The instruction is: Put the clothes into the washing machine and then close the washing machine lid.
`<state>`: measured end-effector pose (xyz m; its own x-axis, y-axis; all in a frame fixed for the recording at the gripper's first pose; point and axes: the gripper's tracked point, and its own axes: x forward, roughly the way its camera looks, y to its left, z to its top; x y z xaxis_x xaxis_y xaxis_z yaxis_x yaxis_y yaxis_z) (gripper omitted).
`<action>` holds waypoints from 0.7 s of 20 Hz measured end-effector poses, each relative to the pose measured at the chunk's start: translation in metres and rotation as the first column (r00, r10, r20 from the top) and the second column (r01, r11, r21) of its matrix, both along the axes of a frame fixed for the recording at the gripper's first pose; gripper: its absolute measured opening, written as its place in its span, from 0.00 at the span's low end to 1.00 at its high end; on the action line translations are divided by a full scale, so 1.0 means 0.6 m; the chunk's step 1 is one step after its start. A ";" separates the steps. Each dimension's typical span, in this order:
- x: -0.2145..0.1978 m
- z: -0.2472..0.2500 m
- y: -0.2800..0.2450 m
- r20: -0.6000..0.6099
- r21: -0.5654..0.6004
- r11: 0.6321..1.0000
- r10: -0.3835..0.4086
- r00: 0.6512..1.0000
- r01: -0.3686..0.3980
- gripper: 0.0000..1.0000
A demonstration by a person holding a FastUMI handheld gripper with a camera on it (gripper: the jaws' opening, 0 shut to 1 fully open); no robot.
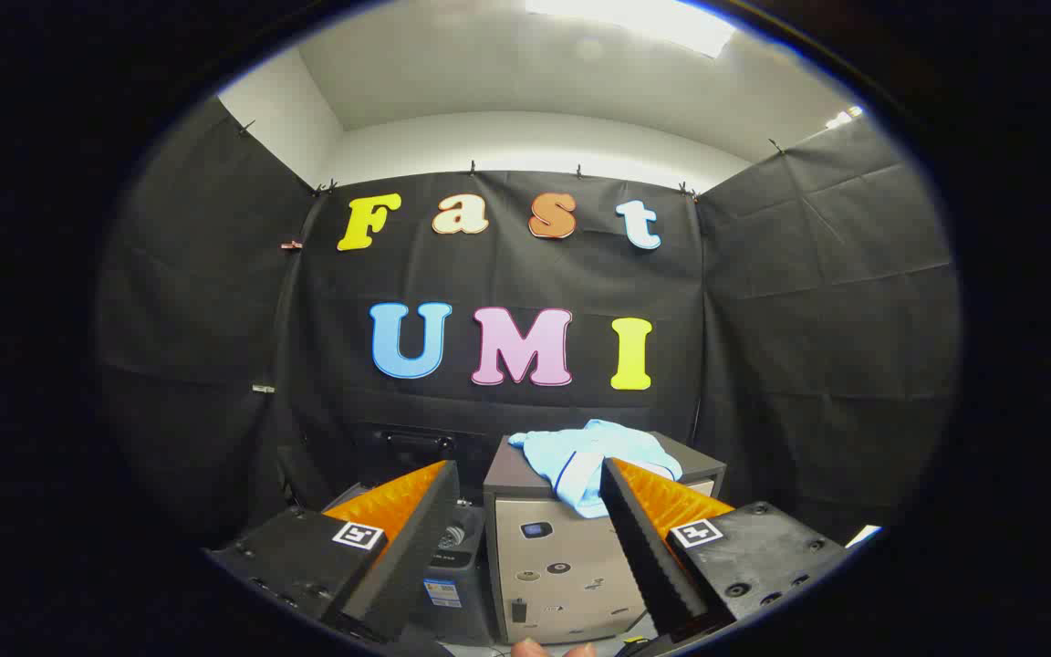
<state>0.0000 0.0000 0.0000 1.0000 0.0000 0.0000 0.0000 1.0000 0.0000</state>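
Tool: the tool is held level, looking toward the back wall of the booth; its 2 fingers are spread wide with nothing between them
Clothes: a light blue garment with a dark trim line lies crumpled on top of the washing machine, one fold hanging down over the front edge; it sits beyond the fingers, and the tip of the right finger overlaps its right part in the view
Washing machine: a small boxy unit with a dark top and a pale front panel carrying a few small stickers and a little display; it stands ahead of the tool, seen through the gap between the 2 fingers, nearer the right one
Lid: whether the top is open or closed cannot be told, since the garment covers much of it
Beside the machine: a dark bin-like object with a label on its front stands just to the left of the machine, partly hidden by the left finger
Behind: a dark case with a handle rests against the cloth wall, behind and to the left of the machine
Hand: fingertips of a person show just below the machine, between the bases of the fingers
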 end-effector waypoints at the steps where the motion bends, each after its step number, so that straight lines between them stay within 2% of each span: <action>1: -0.001 0.001 0.001 0.002 0.001 1.000 0.000 1.000 0.000 0.98; 14: 0.009 -0.002 -0.006 -0.004 -0.012 1.000 -0.009 1.000 0.009 0.98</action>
